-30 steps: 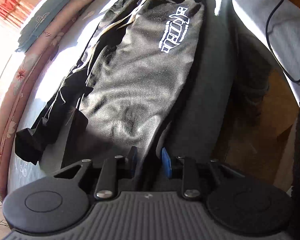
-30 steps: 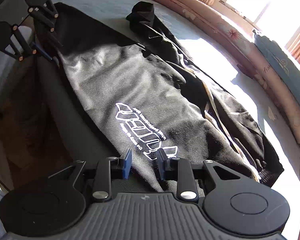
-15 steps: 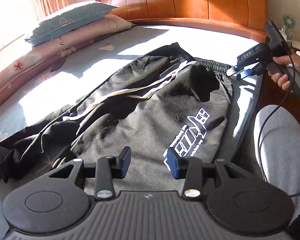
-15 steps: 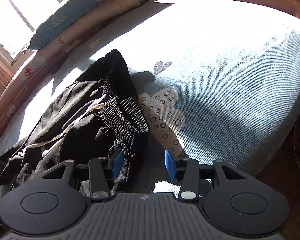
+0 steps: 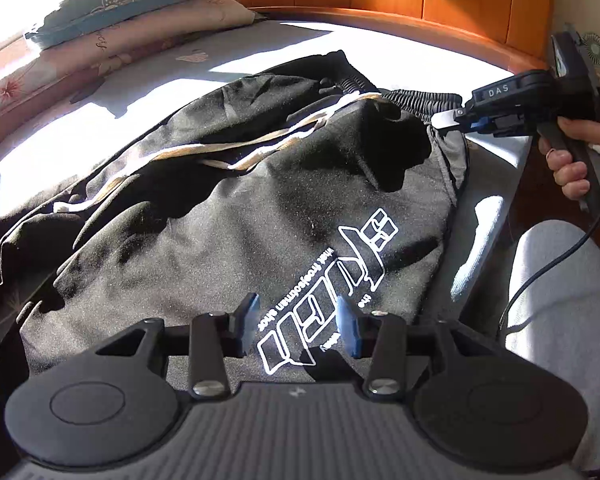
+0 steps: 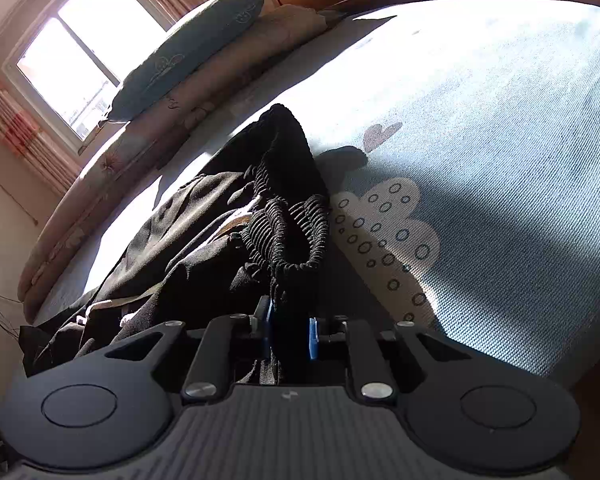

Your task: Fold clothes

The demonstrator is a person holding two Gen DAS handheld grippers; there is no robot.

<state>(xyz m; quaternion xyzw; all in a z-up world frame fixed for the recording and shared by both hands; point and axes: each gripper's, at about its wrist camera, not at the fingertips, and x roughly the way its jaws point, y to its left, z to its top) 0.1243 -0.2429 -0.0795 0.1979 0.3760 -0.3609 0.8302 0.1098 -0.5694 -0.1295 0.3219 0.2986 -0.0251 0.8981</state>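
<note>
White "DAS" reads on your right gripper [image 5: 462, 114]; the white outline logo [image 5: 324, 300] on the black fabric trousers [image 5: 228, 216] is not legible. Trousers lie spread on the blue-grey patterned bedsheet [image 6: 500, 128]. Your right gripper's blue pads are nearly closed, pinching the black elastic waistband [image 6: 288, 236]. Your left gripper [image 5: 298, 322] hangs wide open, empty, over the logo.

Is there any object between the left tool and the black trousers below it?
Nothing visible. The left tool is open directly over the black trousers, with only air between them.
</note>
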